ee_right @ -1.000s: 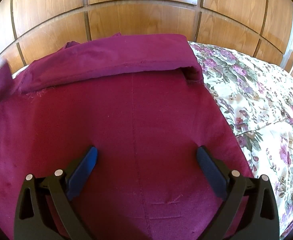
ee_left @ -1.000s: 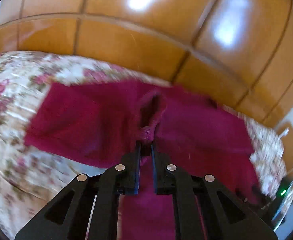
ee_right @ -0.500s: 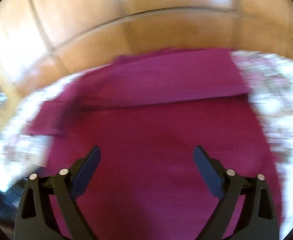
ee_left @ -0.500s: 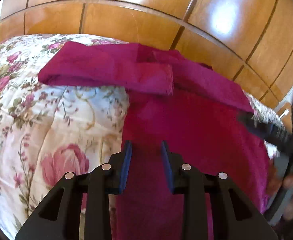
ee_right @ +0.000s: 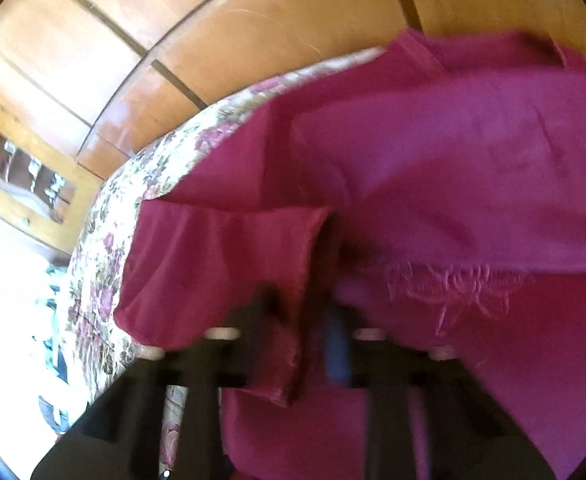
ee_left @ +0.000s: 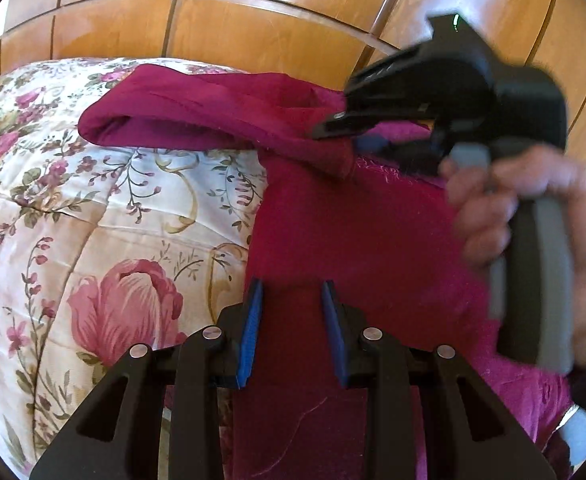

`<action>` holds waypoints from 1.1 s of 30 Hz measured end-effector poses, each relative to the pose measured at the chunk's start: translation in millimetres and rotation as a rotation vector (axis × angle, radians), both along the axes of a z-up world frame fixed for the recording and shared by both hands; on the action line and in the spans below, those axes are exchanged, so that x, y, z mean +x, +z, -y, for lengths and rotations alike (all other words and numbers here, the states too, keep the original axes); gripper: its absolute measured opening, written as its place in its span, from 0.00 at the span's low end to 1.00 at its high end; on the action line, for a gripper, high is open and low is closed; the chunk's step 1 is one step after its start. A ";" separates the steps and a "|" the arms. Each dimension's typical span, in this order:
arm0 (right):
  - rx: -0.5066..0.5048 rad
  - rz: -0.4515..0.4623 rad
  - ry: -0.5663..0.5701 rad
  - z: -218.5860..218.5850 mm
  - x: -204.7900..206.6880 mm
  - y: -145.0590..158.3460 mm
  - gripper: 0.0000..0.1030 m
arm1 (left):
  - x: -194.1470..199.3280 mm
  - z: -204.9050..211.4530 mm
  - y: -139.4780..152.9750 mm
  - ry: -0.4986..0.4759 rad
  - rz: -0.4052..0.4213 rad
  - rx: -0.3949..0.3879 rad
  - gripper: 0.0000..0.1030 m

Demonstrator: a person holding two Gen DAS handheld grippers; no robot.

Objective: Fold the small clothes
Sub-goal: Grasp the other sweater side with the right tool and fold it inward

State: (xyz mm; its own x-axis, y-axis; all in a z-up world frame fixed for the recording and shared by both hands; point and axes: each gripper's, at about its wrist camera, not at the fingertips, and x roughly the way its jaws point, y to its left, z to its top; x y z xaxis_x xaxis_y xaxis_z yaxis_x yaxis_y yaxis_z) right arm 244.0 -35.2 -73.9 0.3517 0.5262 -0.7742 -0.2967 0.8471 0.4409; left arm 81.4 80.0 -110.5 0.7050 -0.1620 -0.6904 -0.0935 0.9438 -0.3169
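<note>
Across the flowered bedspread [ee_left: 105, 216] lies the magenta garment [ee_left: 357, 232], its top part folded over in a thick band below the wooden headboard [ee_left: 253, 32]. A hand [ee_left: 533, 216] grips the handle of the right gripper [ee_left: 335, 128], tilted down toward the folded sleeve's end; its fingers have just been closing and now pinch a fold of the cloth, though that view is blurred. Nearer, the left gripper [ee_left: 291, 300] points downward over the garment's edge, its blue-padded fingers [ee_left: 253, 316] partly apart with nothing held.
</note>
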 end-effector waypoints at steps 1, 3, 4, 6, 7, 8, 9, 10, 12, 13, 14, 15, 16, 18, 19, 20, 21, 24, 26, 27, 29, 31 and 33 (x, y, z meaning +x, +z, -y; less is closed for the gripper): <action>0.005 0.057 0.010 2.8 -4.1 19.9 0.05 | -1.4 -0.3 -0.8 0.000 0.002 0.004 0.29; 0.040 0.145 0.019 15.0 -9.7 57.6 0.05 | -3.2 1.8 -1.8 0.000 0.005 0.007 0.29; 0.052 0.177 0.018 21.0 -11.7 70.6 0.05 | -3.7 2.8 -3.4 0.000 0.005 0.008 0.29; 0.074 0.252 0.007 40.3 -12.7 102.6 0.05 | -5.0 3.6 -4.8 0.001 0.007 0.011 0.29; 0.076 0.291 -0.011 53.7 -11.7 118.4 0.05 | -5.7 4.1 -5.3 0.002 0.007 0.013 0.29; 0.075 0.311 -0.027 63.5 -9.9 127.2 0.05 | -4.6 4.4 -5.8 0.002 0.007 0.017 0.29; 0.071 0.328 -0.047 75.2 -6.4 134.3 0.05 | -4.9 5.1 -5.8 0.003 0.008 0.020 0.29; 0.051 0.344 -0.077 91.9 -2.5 138.6 0.05 | -4.5 5.9 -6.3 0.003 0.008 0.024 0.29; 0.014 0.343 -0.126 116.8 5.3 135.2 0.05 | -4.7 7.7 -6.4 0.004 0.008 0.032 0.29; -0.007 0.323 -0.164 135.1 11.8 127.1 0.05 | -4.4 7.8 -7.8 0.005 0.008 0.033 0.29; -0.027 0.303 -0.197 149.2 16.9 118.1 0.05 | -4.3 8.4 -8.0 0.004 0.008 0.035 0.29; -0.053 0.280 -0.233 163.5 21.2 106.7 0.05 | -4.2 9.5 -6.9 0.005 0.008 0.037 0.29; -0.072 0.258 -0.261 177.4 25.1 95.1 0.05 | -4.1 10.3 -7.3 0.005 0.007 0.039 0.29; -0.104 0.194 -0.322 203.3 33.3 68.3 0.05 | -3.4 11.7 -6.2 0.006 0.005 0.043 0.29; -0.114 0.169 -0.344 212.3 34.5 57.7 0.05 | -3.1 12.6 -6.4 0.005 0.003 0.047 0.29; -0.122 0.142 -0.364 220.6 35.2 45.9 0.05 | -2.5 13.1 -5.5 0.003 0.002 0.050 0.29; -0.126 0.115 -0.382 229.8 35.8 33.9 0.05 | -2.3 13.7 -4.3 0.003 -0.002 0.053 0.29; -0.132 0.048 -0.425 252.2 34.9 0.3 0.07 | 1.7 14.8 0.7 0.007 -0.039 0.060 0.29; -0.138 0.049 -0.439 259.2 29.7 -4.6 0.12 | 5.8 14.0 10.1 0.017 -0.078 0.051 0.29; -0.142 0.057 -0.446 261.6 27.0 -3.6 0.22 | 7.5 13.2 14.8 0.021 -0.083 0.049 0.29; -0.152 0.076 -0.464 267.0 22.4 2.8 0.31 | 11.4 11.6 24.0 0.025 -0.075 0.047 0.29; -0.170 0.111 -0.458 262.8 12.8 14.8 0.36 | 17.6 11.6 34.4 0.006 -0.046 0.025 0.29; -0.166 0.160 -0.439 258.7 4.5 29.1 0.45 | 30.6 16.8 42.0 -0.028 -0.026 0.011 0.29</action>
State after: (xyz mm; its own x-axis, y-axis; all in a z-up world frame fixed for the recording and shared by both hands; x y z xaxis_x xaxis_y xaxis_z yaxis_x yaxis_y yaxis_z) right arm 248.4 -293.9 -44.8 0.6337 0.1758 -0.7534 0.0506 0.9623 0.2671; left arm 111.9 63.2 -68.5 0.6820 -0.1739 -0.7103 -0.0747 0.9497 -0.3043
